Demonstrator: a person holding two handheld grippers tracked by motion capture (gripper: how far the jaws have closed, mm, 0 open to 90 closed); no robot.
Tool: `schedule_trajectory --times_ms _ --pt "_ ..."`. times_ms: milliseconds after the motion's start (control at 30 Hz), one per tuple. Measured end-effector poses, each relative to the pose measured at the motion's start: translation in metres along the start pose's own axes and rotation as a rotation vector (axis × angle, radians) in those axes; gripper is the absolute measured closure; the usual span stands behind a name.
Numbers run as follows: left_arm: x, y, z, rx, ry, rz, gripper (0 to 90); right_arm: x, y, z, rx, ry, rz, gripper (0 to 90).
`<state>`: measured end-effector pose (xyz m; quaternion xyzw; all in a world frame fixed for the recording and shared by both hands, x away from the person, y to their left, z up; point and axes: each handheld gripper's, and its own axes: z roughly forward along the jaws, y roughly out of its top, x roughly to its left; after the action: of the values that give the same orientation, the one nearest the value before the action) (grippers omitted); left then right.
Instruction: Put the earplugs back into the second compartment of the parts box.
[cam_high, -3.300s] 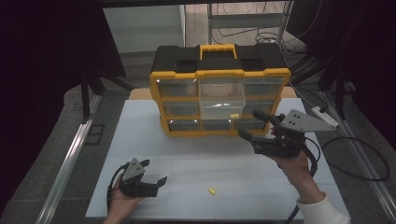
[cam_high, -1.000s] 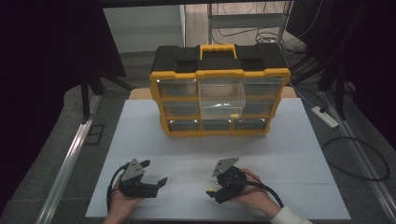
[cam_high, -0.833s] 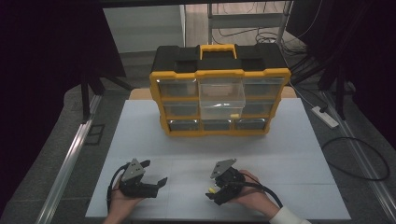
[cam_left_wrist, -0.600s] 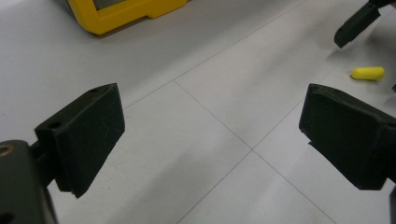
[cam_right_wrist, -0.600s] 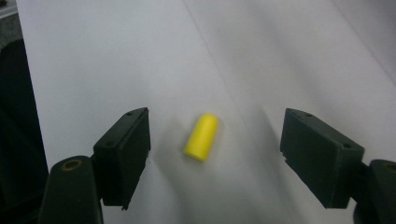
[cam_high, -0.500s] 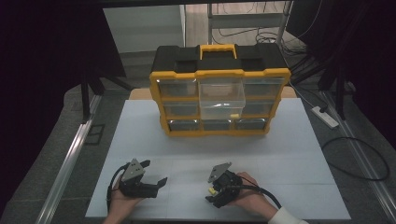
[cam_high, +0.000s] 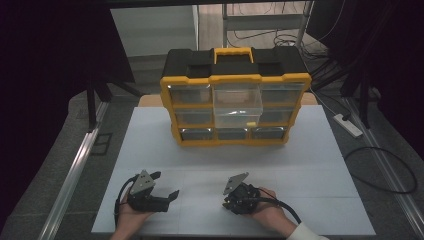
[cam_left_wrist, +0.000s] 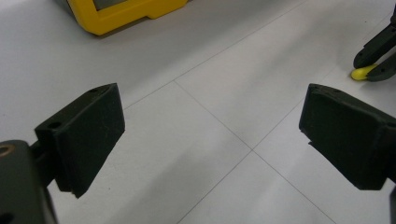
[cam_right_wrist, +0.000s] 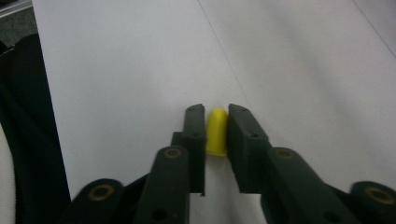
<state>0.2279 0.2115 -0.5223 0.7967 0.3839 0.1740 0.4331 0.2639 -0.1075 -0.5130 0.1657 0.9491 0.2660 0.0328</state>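
A small yellow piece (cam_right_wrist: 216, 131) lies on the white table near its front edge. My right gripper (cam_right_wrist: 215, 116) is down at the table with one jaw pressed on each side of the piece. From the left gripper view I see those jaw tips (cam_left_wrist: 376, 56) with the yellow piece (cam_left_wrist: 360, 73) between them. In the high view the right gripper (cam_high: 227, 201) is front centre and points left. My left gripper (cam_high: 166, 184) rests front left, and its jaws (cam_left_wrist: 212, 112) are wide open with nothing between them.
A yellow and black drawer organizer (cam_high: 235, 77) stands at the back middle of the table, with its clear centre drawer (cam_high: 237, 106) pulled out. Its yellow corner (cam_left_wrist: 126, 14) is in the left gripper view. Cables and a power strip (cam_high: 347, 125) lie on the floor at the right.
My right gripper came from beside the organizer down to the front of the table and closed around the yellow piece. The left gripper has stayed put.
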Motion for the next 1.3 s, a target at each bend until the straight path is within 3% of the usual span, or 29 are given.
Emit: schedule_trajectory --times_ms 200,533,800,1033,1300 --pt "0.000 0.000 0.000 -0.001 0.000 -0.001 6.8 -0.003 0.001 -0.008 -0.063 0.011 0.015 79.8" --pt "0.000 0.000 0.000 0.001 0.000 -0.001 6.8 -0.015 -0.002 -0.038 -0.290 -0.003 0.081 79.9" --pt "0.000 0.000 0.000 0.002 0.000 -0.002 6.8 -0.020 -0.005 -0.057 -0.443 -0.033 0.092 79.9" --pt "0.000 0.000 0.001 0.003 0.000 -0.001 6.8 -0.023 -0.007 -0.072 -0.541 -0.055 0.102 79.9" --pt "0.000 0.000 0.001 0.002 0.000 -0.002 6.8 -0.026 -0.008 -0.088 -0.607 -0.080 0.113 79.9"
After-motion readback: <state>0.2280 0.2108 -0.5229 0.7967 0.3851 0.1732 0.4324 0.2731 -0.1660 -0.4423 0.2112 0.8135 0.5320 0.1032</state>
